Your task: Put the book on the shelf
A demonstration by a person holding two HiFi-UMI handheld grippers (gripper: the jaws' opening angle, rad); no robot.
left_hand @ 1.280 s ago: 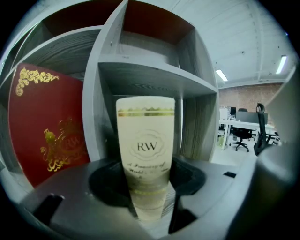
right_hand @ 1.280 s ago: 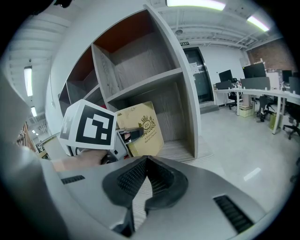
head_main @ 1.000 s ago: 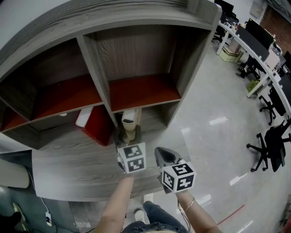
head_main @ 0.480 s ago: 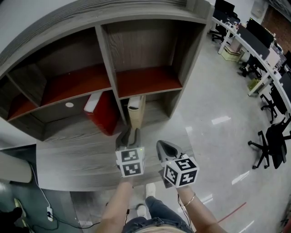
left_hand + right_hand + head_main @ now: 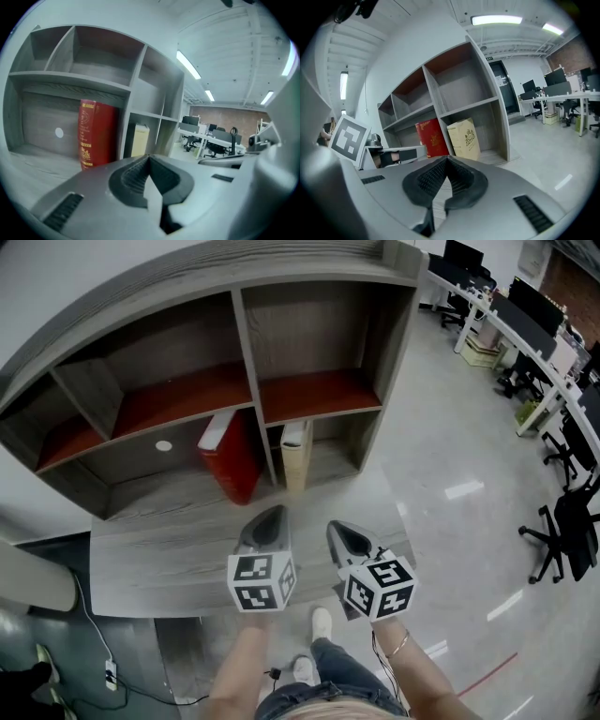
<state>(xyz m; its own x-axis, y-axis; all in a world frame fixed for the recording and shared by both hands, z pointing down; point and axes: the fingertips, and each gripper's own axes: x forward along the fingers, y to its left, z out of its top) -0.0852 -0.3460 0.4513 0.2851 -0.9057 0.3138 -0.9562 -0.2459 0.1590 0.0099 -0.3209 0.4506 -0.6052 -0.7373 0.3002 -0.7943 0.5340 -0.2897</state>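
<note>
- The left gripper (image 5: pixel 271 516) is held out on a bare forearm (image 5: pixel 239 667) over the front edge of the table (image 5: pixel 159 554). It is well short of the shelf (image 5: pixel 398 343) and points at it, dipping a little.
- Its jaws have just been closing. In the left gripper view (image 5: pixel 149 157) the ribbed dark pads meet at the tip with nothing between them.
- Its marker cube (image 5: pixel 261 582) is white with black squares, and the jaw shells are smooth grey plastic.
- The shelf is grey woodgrain board divided into boxy compartments, and its upper boards (image 5: pixel 319 395) are faced in red.
- A red book (image 5: pixel 234 457) stands upright at the right end of the lower left compartment, against the divider, with its gold-printed spine (image 5: pixel 89 133) facing outward.
- The cream book (image 5: pixel 294 454) stands in the lower right compartment, just right of that divider.
- Its long axis is vertical and its narrow edge points out of the shelf. The right gripper view shows its broad cover (image 5: pixel 464 138), which bears a crest, turned toward the compartment's open right part.
- The right gripper (image 5: pixel 340 530) is level with the left one and just beside it, apart from both books.
- Its pads (image 5: pixel 436 176) touch at the tip and hold nothing.
- Farther right lies a glossy pale floor (image 5: pixel 450 474).
</note>
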